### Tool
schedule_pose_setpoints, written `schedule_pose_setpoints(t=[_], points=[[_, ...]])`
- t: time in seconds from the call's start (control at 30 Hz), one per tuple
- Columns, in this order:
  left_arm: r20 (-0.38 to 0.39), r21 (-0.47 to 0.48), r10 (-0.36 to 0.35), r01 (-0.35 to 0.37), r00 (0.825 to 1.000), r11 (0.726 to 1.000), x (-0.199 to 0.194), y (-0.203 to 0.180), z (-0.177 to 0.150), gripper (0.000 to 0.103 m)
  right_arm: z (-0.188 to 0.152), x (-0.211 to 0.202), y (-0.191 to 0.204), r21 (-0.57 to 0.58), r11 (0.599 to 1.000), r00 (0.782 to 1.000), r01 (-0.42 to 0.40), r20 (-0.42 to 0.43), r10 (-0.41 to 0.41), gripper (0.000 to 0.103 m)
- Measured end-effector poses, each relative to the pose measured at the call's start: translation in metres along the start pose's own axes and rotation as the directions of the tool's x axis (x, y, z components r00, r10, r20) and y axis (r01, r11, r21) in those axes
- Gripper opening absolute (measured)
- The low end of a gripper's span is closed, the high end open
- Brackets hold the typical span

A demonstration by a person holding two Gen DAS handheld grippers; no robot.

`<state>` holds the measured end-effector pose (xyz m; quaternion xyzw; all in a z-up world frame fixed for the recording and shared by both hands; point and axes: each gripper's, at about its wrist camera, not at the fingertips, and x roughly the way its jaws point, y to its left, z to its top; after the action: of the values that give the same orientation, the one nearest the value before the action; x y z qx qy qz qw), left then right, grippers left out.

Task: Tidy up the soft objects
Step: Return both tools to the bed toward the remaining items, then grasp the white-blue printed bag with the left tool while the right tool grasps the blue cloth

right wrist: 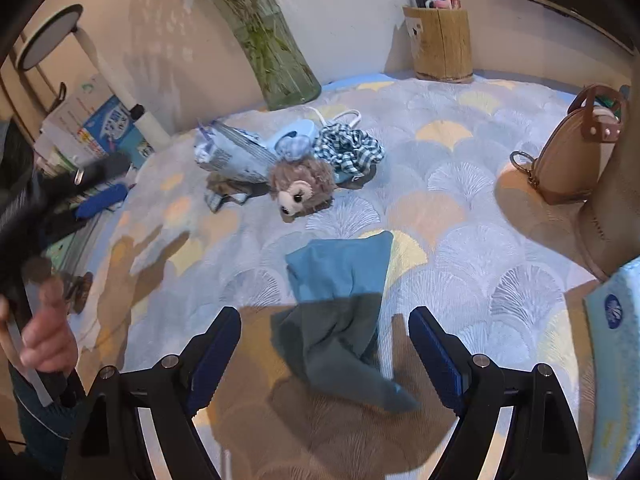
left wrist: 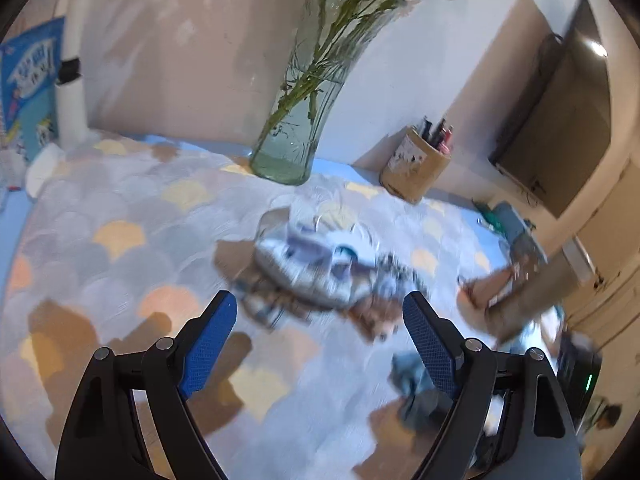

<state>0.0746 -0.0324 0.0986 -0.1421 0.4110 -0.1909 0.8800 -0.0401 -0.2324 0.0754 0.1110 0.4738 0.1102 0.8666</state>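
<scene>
A blue cloth (right wrist: pixel 340 300) lies crumpled on the patterned table cover, right in front of my right gripper (right wrist: pixel 325 320), which is open and empty just above it. Behind it lies a pile: a brown plush bear (right wrist: pixel 300 184), a blue checked fabric (right wrist: pixel 348 150), a grey-blue packet (right wrist: pixel 230 152) and a light blue item. In the blurred left wrist view the pile (left wrist: pixel 320 268) lies ahead of my left gripper (left wrist: pixel 320 308), open and empty. The blue cloth (left wrist: pixel 412 380) shows by its right finger.
A glass vase (right wrist: pixel 280 60) with green stems and a wooden pen holder (right wrist: pixel 442 46) stand at the back wall. A tan handbag (right wrist: pixel 576 148) and a tissue box (right wrist: pixel 616 340) are at the right. A white lamp post (right wrist: pixel 120 92) and books stand at the left.
</scene>
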Motion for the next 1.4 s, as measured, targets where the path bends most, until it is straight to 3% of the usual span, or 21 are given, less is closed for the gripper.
schedule_pose_setpoints(t=[0.1,0.17,0.4,0.47,0.57,0.67,0.77,0.83,0.9,0.97,1.1,1.27,1.37,1.4], points=[[-0.021,-0.079,0.007,-0.008,1.000,0.997,0.027,-0.001,0.012,0.084,0.002,0.009,-0.001,-0.010,1.000,1.000,0.020,0.012,-0.020,0.085],[-0.025,-0.084,0.016,-0.018,1.000,0.996,0.039,-0.006,0.016,0.084,0.002,0.017,0.000,-0.005,1.000,1.000,0.009,0.015,-0.009,0.085],[-0.030,0.064,0.186,-0.184,0.982,0.981,0.062,-0.025,0.012,0.082,-0.004,0.028,0.019,-0.102,0.988,0.993,0.115,0.047,-0.111,0.081],[-0.035,0.099,0.232,-0.228,0.972,0.969,0.060,-0.022,0.007,0.076,-0.005,0.027,0.021,-0.119,0.987,0.994,0.104,0.053,-0.099,0.063],[-0.044,0.125,0.269,-0.262,0.962,0.957,0.050,-0.005,-0.003,0.074,-0.006,0.025,0.020,-0.121,0.989,0.995,0.081,0.060,-0.074,0.047],[-0.014,0.123,0.324,-0.320,0.946,0.939,0.028,0.016,-0.008,0.074,-0.008,0.023,0.017,-0.108,0.994,0.997,0.037,0.065,-0.030,0.034],[-0.003,0.142,0.381,-0.377,0.925,0.915,0.012,0.035,-0.008,0.073,-0.007,0.024,0.016,-0.099,0.995,0.998,0.009,0.062,-0.003,0.032],[-0.015,0.139,0.358,-0.353,0.934,0.925,0.003,0.043,-0.008,0.072,-0.007,0.025,0.016,-0.097,0.995,0.998,0.002,0.061,0.004,0.032],[-0.048,0.176,0.255,-0.243,0.966,0.954,-0.005,0.040,-0.010,0.072,-0.006,0.026,0.016,-0.093,0.996,0.998,-0.006,0.058,0.011,0.032],[-0.025,0.229,0.176,-0.165,0.984,0.959,-0.014,0.032,-0.012,0.075,-0.006,0.025,0.014,-0.084,0.996,0.998,-0.020,0.056,0.025,0.032],[-0.002,0.260,0.218,-0.210,0.976,0.942,-0.010,0.031,-0.005,0.078,-0.007,0.023,0.008,-0.055,0.997,0.997,-0.061,0.052,0.064,0.032],[-0.106,0.184,0.200,-0.179,0.974,0.967,0.019,0.047,-0.008,0.078,-0.006,0.023,0.007,-0.048,0.996,0.996,-0.070,0.052,0.073,0.032],[-0.138,0.181,0.120,-0.094,0.983,0.979,0.019,0.037,-0.024,0.078,-0.007,0.024,0.009,-0.058,0.997,0.997,-0.061,0.053,0.064,0.032],[-0.156,0.175,0.065,-0.037,0.986,0.984,0.015,0.031,-0.030,0.078,-0.007,0.024,0.008,-0.058,0.996,0.997,-0.061,0.052,0.064,0.032]])
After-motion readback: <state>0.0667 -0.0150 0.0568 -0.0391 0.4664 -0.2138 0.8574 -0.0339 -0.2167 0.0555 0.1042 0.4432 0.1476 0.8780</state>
